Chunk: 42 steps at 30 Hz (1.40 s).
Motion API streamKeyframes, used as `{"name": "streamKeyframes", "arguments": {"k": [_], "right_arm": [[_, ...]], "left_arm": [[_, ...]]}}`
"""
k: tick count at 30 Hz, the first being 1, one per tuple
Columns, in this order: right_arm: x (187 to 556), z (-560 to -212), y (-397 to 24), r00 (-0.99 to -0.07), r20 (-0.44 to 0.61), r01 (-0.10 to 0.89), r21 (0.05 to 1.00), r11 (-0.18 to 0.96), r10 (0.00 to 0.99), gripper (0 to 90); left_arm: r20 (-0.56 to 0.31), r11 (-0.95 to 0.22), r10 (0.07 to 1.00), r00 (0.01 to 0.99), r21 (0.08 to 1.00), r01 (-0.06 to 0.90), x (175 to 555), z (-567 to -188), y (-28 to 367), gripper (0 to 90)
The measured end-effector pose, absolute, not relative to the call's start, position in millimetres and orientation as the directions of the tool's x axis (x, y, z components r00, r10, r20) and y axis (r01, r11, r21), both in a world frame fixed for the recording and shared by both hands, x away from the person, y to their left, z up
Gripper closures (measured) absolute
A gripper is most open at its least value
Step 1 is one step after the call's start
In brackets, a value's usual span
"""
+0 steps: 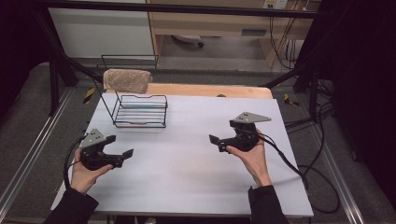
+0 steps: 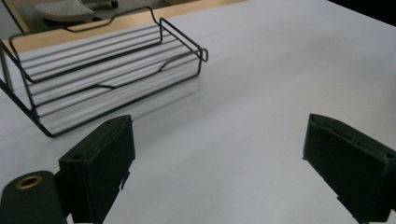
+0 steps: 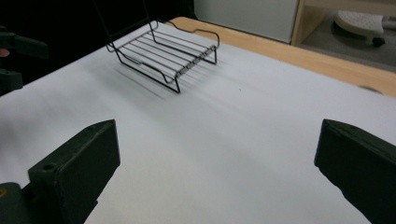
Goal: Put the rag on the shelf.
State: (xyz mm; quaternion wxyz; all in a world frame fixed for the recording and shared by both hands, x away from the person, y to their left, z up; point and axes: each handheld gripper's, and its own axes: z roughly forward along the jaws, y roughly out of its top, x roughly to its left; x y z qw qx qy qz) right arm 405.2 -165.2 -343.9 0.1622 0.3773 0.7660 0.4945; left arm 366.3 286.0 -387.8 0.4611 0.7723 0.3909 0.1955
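A black wire rack [image 1: 140, 111] stands at the back left of the white table [image 1: 187, 172], and a beige towel [image 1: 127, 80] hangs over its tall back frame. My left gripper [image 1: 122, 145] is held low at the table's left side, open, with nothing between the jaws; the left gripper view has its jaws wide apart [image 2: 219, 126] and the rack [image 2: 107, 70] ahead to the left. My right gripper [image 1: 215, 143] is at the right, jaws pointing left, also open and empty. Its own view [image 3: 217, 128] looks across the bare table to the rack [image 3: 168, 51].
A wooden board edge [image 1: 210, 90] runs along the far side of the table. Cables [image 1: 299, 172] trail off the right edge from the right gripper. Metal frame rails flank the table. The left gripper [image 3: 11, 60] appears at the far left of the right gripper view.
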Motion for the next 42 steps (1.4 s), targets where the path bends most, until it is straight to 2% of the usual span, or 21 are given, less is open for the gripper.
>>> {"name": "streamKeyframes", "arguments": {"k": [10,23,29,42], "right_arm": [[385.1,-382.4,-221.7,-0.655,0.163,0.455,0.865,0.212,0.738,0.5],[363.6,-434.1,-271.8,-0.626,0.214,0.523,0.829,0.2,0.75,0.5],[354.1,-445.6,-282.6,-0.602,0.234,0.542,0.822,0.175,0.763,0.5],[353.2,-452.8,-280.6,-0.609,0.222,0.552,0.808,0.206,0.761,0.5]], "left_arm": [[-0.061,-0.307,0.768,0.637,0.838,0.451,357.9,-411.3,277.1,9.1],[-0.04,-0.363,0.749,0.661,0.81,0.46,349.1,-430.3,273.8,9.2],[-0.027,-0.381,0.748,0.663,0.8,0.462,348.2,-436.5,276.9,8.9],[-0.035,-0.386,0.748,0.663,0.79,0.477,348.6,-442.0,277.1,8.7]]}}
